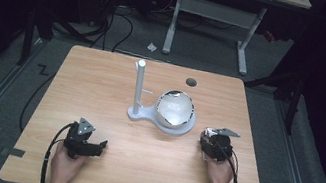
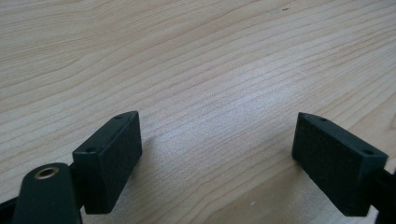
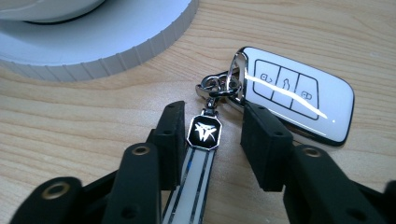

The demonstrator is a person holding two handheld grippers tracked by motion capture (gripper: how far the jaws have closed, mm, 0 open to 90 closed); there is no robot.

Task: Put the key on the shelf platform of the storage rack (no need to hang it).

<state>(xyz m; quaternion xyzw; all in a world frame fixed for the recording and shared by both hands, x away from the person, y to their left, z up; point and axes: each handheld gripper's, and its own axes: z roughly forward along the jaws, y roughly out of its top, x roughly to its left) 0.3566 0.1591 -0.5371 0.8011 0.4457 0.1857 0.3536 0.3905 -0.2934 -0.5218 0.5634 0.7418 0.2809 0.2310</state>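
Table (image 1: 103, 76): white stand (image 1: 166, 120) with post, bowl (image 1: 175, 108) on base. Key fob (image 3: 299, 93) flat beside base. Right gripper (image 3: 212, 135): jaws apart, straddling fob strap (image 3: 198, 172). Left gripper (image 2: 217, 154): jaws wide apart over bare wood.

bright table (image 1: 101, 85), dark surroundings, soft focus

Both hand-held tools are matte black. The black left gripper (image 1: 85, 143) carries a grey three-cornered plate on top, and so does the black right gripper (image 1: 215, 142). A black cable trails from each. The block-shaped jaws have textured inner faces, small screw holes and brass-ringed pivots. The forearms are bare.
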